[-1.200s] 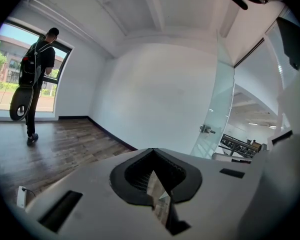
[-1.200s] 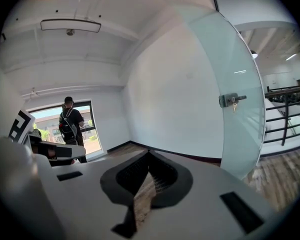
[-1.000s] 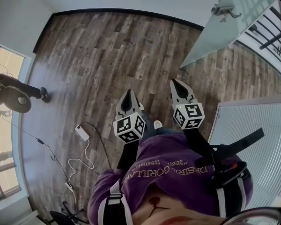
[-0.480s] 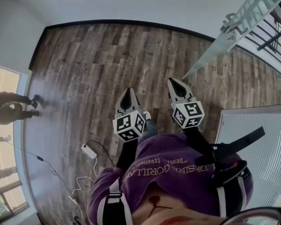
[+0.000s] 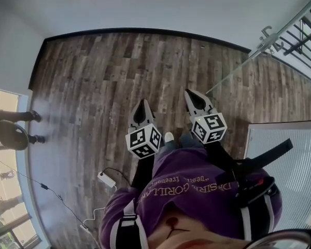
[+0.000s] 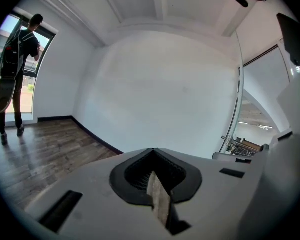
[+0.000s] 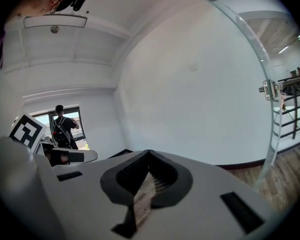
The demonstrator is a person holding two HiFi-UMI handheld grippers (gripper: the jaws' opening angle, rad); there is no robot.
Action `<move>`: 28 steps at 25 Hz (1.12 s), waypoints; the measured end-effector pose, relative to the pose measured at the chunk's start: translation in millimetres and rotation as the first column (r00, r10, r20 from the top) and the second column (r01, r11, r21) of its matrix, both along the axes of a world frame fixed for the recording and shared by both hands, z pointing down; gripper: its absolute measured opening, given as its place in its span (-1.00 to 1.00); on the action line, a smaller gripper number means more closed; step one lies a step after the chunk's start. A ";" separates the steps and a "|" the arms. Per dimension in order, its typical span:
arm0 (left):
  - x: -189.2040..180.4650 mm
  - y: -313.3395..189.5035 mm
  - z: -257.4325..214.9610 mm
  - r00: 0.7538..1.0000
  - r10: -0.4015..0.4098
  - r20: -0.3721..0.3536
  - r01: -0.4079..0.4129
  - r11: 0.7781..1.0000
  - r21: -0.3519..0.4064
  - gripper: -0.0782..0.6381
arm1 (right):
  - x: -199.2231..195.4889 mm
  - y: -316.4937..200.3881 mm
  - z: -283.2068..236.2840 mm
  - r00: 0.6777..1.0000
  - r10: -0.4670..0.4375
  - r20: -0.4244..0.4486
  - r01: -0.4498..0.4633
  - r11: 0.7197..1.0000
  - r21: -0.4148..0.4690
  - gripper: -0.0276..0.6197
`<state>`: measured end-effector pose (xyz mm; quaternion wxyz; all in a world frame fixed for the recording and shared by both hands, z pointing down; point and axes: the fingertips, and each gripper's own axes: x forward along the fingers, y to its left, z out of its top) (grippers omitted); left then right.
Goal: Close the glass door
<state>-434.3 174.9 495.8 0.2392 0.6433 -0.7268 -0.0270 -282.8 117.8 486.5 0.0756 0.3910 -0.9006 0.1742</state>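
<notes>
The left gripper (image 5: 143, 107) and right gripper (image 5: 193, 95) each have their jaws pressed together on nothing. Both hang above the wood floor (image 5: 114, 71), left of the glass door (image 5: 249, 57), the right one nearer it but apart from it

Open wood floor (image 5: 119, 71) ahead to wall (image 5: 145, 9). Glass door (image 5: 233, 72) edge-on front R, railing (image 5: 300, 35) beyond it. 1 cable (image 5: 67, 209) on floor, rear L.
</notes>
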 end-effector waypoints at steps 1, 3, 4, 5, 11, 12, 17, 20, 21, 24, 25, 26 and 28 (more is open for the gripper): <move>-1.9 -4.8 1.7 1.000 0.003 -0.004 -0.003 1.000 0.000 -0.78 | -0.6 -4.4 0.6 1.000 0.007 -0.008 -0.007 1.000 0.001 -0.92; -5.1 -15.7 5.9 1.000 0.010 -0.009 -0.010 1.000 -0.008 -0.78 | 0.3 -14.2 2.0 0.999 0.031 -0.026 -0.031 1.000 0.000 -0.92; -6.4 -21.9 7.7 1.000 0.013 -0.012 -0.014 1.000 -0.014 -0.78 | 1.0 -19.5 1.7 0.998 0.045 -0.033 -0.045 0.999 0.002 -0.92; -7.2 -28.1 8.7 1.000 0.016 -0.017 -0.017 1.000 -0.019 -0.78 | 1.8 -25.1 0.9 0.998 0.056 -0.038 -0.056 0.998 0.006 -0.92; -14.2 -66.1 17.9 0.999 0.011 -0.031 -0.012 0.999 -0.036 -0.78 | -8.6 -74.0 6.9 0.997 0.060 -0.050 -0.060 0.998 0.001 -0.92; -18.2 -72.3 21.0 0.999 -0.001 -0.035 0.000 0.999 -0.045 -0.78 | -13.2 -83.9 8.2 0.997 0.051 -0.052 -0.051 0.999 0.000 -0.92; -47.5 -122.6 19.8 0.998 -0.063 -0.030 0.061 0.996 -0.067 -0.78 | -38.5 -147.4 2.3 0.999 0.010 -0.051 -0.010 1.000 0.004 -0.92; -52.8 -166.0 8.8 0.998 -0.066 -0.004 0.066 0.997 -0.044 -0.78 | -44.1 -187.0 -1.1 0.999 -0.003 -0.046 0.004 1.000 0.011 -0.92; -51.5 -180.4 4.7 0.998 -0.060 0.005 0.060 0.998 -0.033 -0.78 | -43.3 -199.0 -1.8 0.999 0.000 -0.039 0.000 1.000 0.013 -0.92; -44.1 -222.1 -8.2 0.999 -0.014 0.034 0.014 1.000 0.003 -0.78 | -39.3 -232.4 -6.2 0.999 0.024 -0.023 -0.024 0.999 0.032 -0.92; -40.4 -236.0 -11.8 0.999 0.008 0.040 -0.008 1.000 0.014 -0.78 | -37.3 -243.3 -7.5 0.999 0.034 -0.026 -0.033 0.999 0.043 -0.92; -35.7 -249.9 -14.6 0.999 0.031 0.044 -0.032 0.999 0.024 -0.78 | -34.5 -253.9 -8.4 0.999 0.043 -0.033 -0.041 0.998 0.054 -0.92; -24.9 -275.8 -17.8 0.996 0.071 0.047 -0.073 0.996 0.040 -0.78 | -26.9 -273.4 -9.0 0.997 0.060 -0.045 -0.056 0.996 0.070 -0.92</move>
